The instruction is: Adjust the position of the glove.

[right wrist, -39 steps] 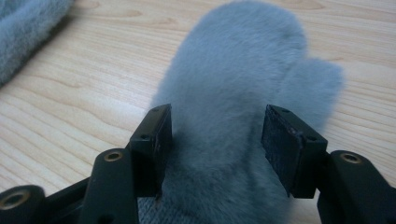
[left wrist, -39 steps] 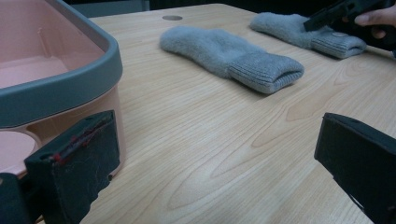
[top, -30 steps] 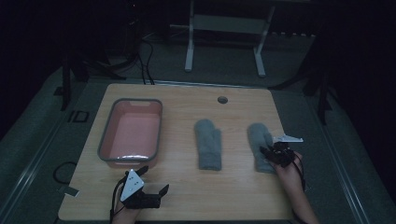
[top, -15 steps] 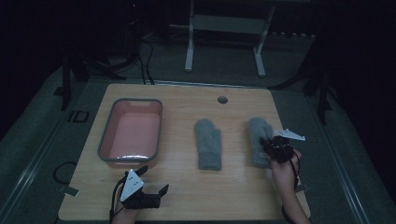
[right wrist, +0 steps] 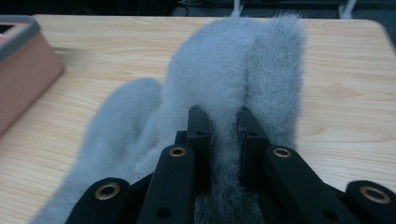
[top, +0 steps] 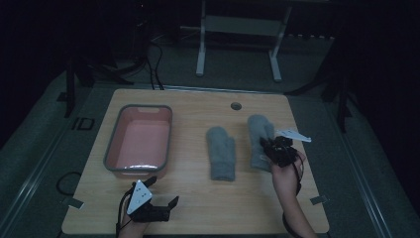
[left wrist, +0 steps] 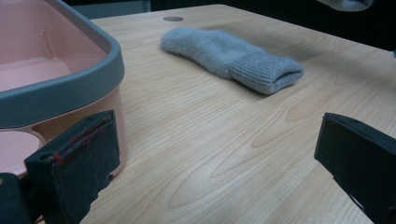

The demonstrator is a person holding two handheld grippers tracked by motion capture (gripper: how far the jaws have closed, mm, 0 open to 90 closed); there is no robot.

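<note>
1. Your right gripper (top: 271, 148) is clamped on the right-hand grey mitten (top: 258, 141), near the right edge of the wooden table (top: 198, 208)
2. In the right gripper view the two black jaws pinch a fold of the fuzzy mitten (right wrist: 233, 70) between them, and the fabric bulges up past the tips
3. From the left gripper view a grey scrap of that mitten (left wrist: 348, 3) hangs at the top right corner, clear of the tabletop, so at least that part is lifted
4. The second grey mitten (top: 221, 153) lies flat in the middle of the table, cuff towards you, thumb pointing right, just beside the one you hold and apart from it
5. Your left gripper (top: 158, 210) sits low at the near edge of the table, jaws wide apart with nothing between them
6. The left gripper view looks across bare wood at the lying mitten (left wrist: 233, 58), ribbed cuff nearest
7. The pink tub with a grey rim (top: 113, 157) stands at the left of the table, just beyond your left gripper, well apart from both mittens
8. A small round hole (top: 236, 106) marks the far side of the tabletop
</note>
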